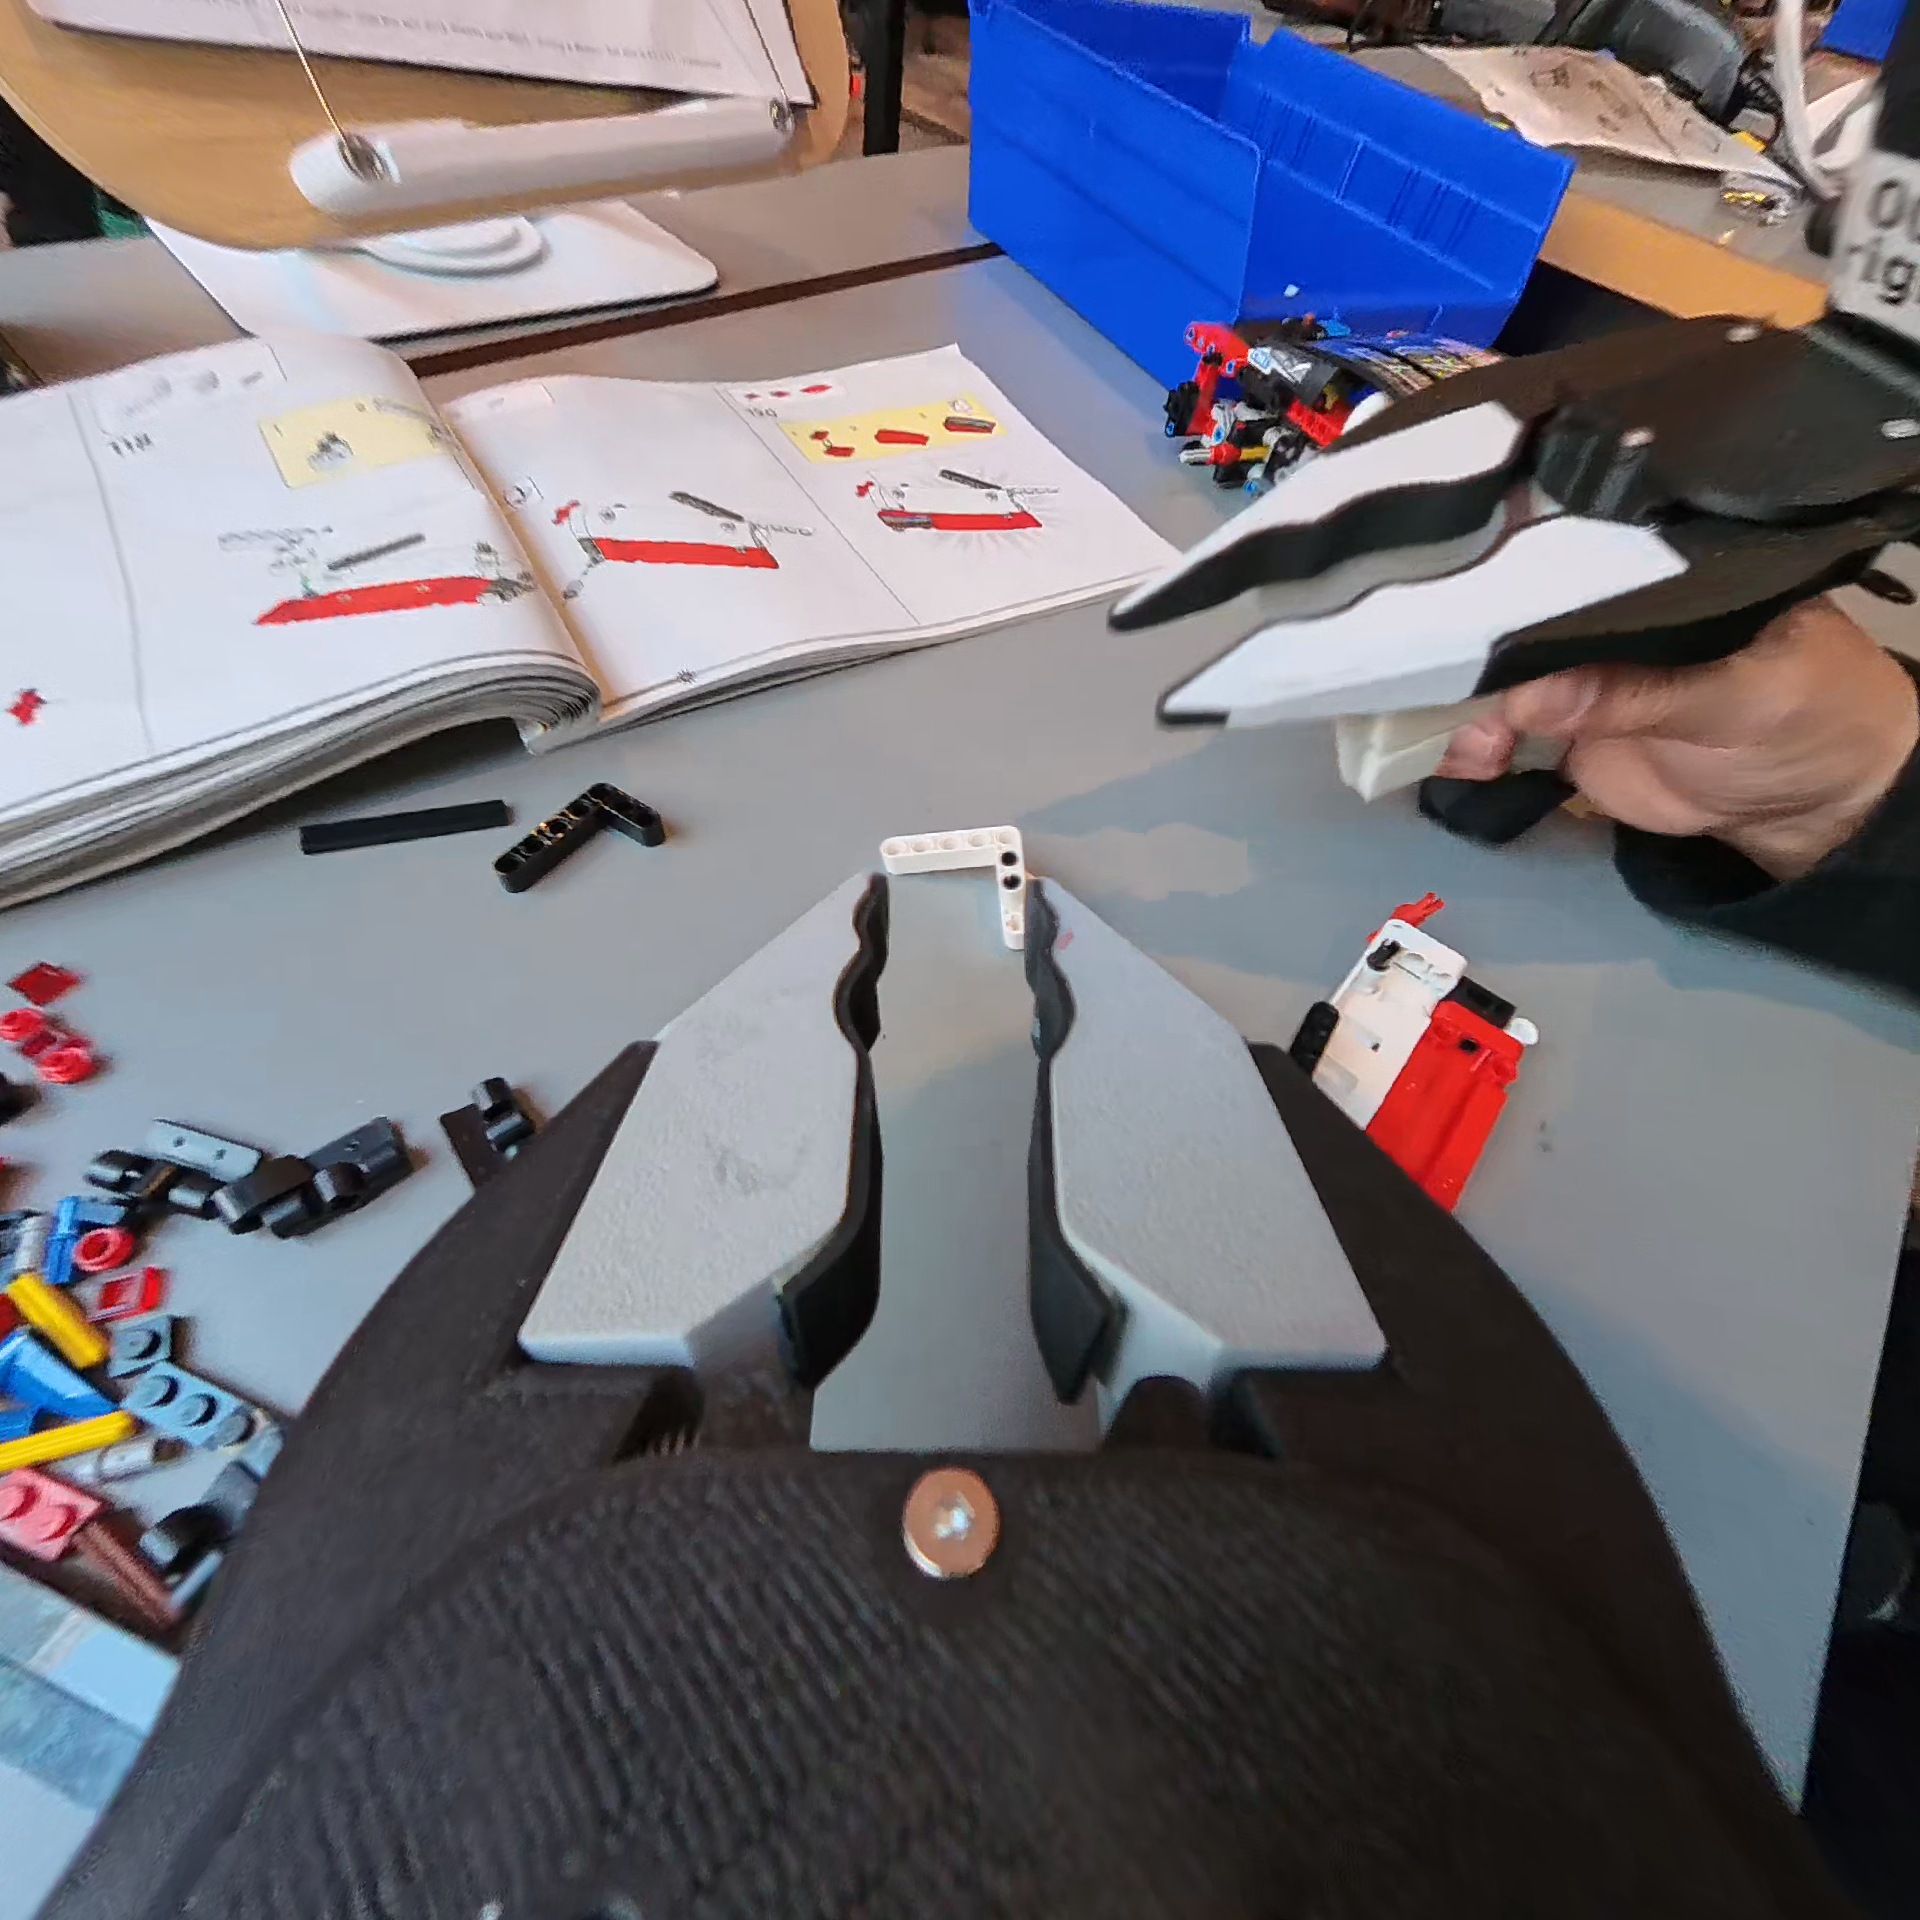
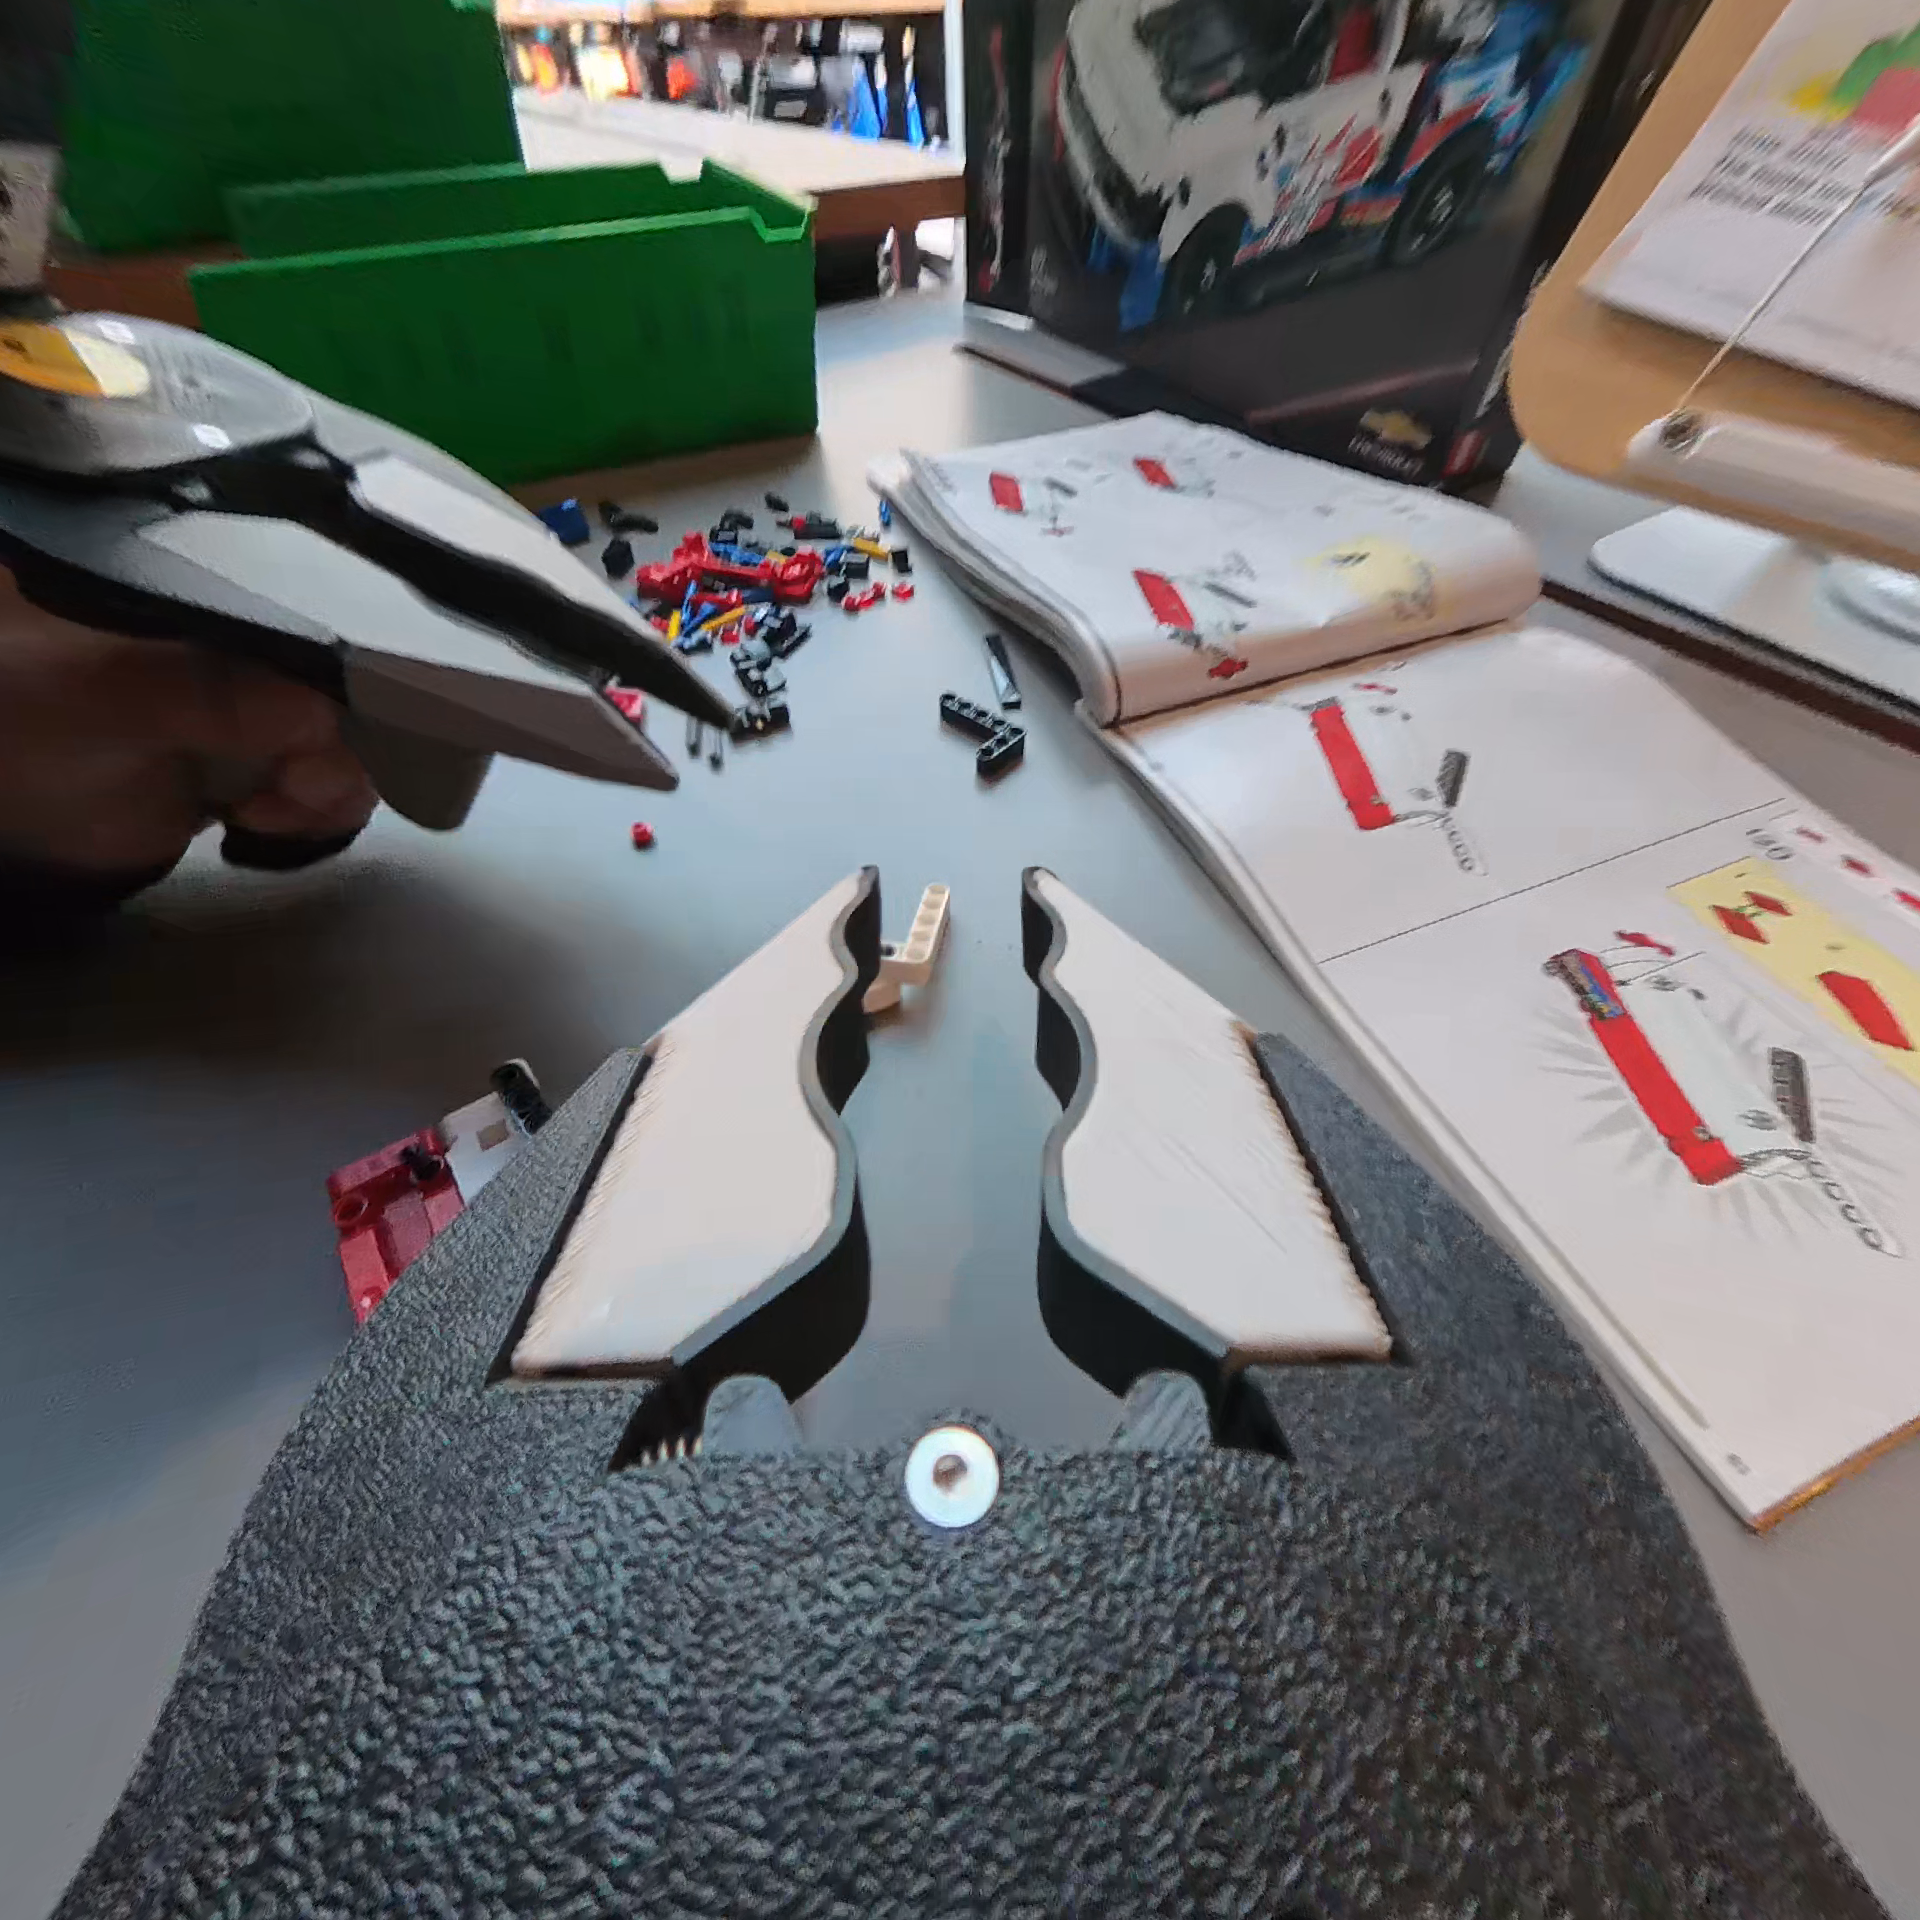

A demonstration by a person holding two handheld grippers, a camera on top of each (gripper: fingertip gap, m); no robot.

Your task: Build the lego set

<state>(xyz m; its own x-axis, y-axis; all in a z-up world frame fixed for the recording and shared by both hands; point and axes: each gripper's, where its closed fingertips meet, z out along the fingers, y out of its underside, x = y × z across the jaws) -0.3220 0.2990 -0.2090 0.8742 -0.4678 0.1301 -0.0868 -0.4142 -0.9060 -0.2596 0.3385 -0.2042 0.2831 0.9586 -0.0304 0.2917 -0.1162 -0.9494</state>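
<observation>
White L-beam (image 1: 971, 864) on grey table (image 1: 1039, 727), just ahead of left gripper (image 1: 956, 904) tips; right gripper (image 2: 951, 894) over it too. Both agape, empty. Print on manual (image 1: 665, 540) left uncopied.

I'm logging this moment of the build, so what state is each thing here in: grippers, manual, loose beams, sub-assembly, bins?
left gripper: open, holding nothing
right gripper: open, holding nothing
white L-shaped beam: lying flat on the table, loose
black L-shaped beam: lying flat, untouched
red and white sub-assembly: lying on the table, partly built
instruction booklet: open, lying flat
blue bin: upright
green bin: upright
</observation>
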